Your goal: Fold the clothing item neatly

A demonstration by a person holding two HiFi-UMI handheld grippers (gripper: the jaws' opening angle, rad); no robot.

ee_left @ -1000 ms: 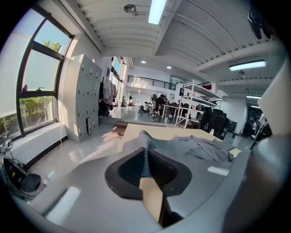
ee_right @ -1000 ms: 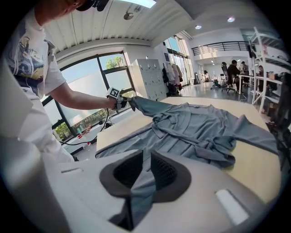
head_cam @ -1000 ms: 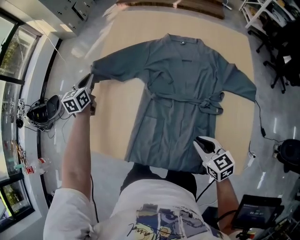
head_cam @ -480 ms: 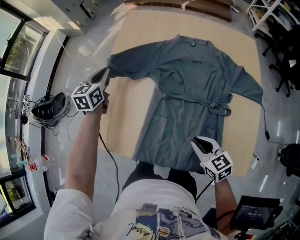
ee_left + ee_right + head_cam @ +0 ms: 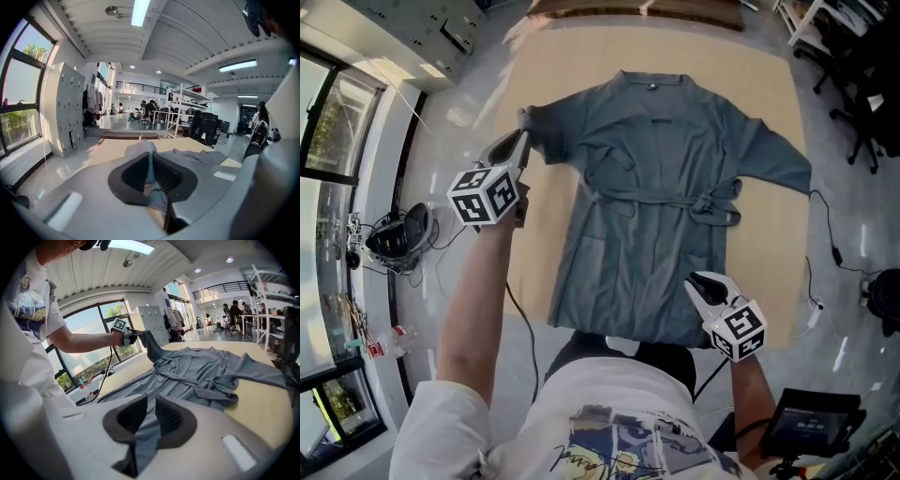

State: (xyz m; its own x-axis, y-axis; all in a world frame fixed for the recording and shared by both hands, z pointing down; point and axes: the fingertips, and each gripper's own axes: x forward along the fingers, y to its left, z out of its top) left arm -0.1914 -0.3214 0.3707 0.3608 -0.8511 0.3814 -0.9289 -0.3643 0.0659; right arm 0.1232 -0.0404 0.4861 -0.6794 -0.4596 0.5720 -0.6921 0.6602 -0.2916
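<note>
1. Grey-blue long-sleeved robe [image 5: 656,178] of soft woven cloth, belt knotted at the waist [image 5: 712,202]; laid face up on a pale tan tabletop [image 5: 530,267], collar at the far side, hem at the near edge
2. Left gripper [image 5: 521,142]: jaws pressed together on the cuff end of one sleeve [image 5: 548,131], with cloth showing between the pads in the left gripper view [image 5: 150,164]; sleeve lifted clear of the tabletop and bunched close to the robe's body
3. Right gripper [image 5: 701,284]: jaws pinching the near hem corner, a strip of grey cloth running up through them [image 5: 149,416]
4. Opposite sleeve [image 5: 783,164]: flat, stretched out sideways, not held
5. Handling, judged: light, limp, no stiffness of its own; sags wherever unsupported, probably slides easily on the smooth top; not fragile
6. Best holds, judged: cuffs, hem corners and shoulder seams, where doubled edges give the pads something to bite; belt knot a poor hold, likely to shift or loosen
</note>
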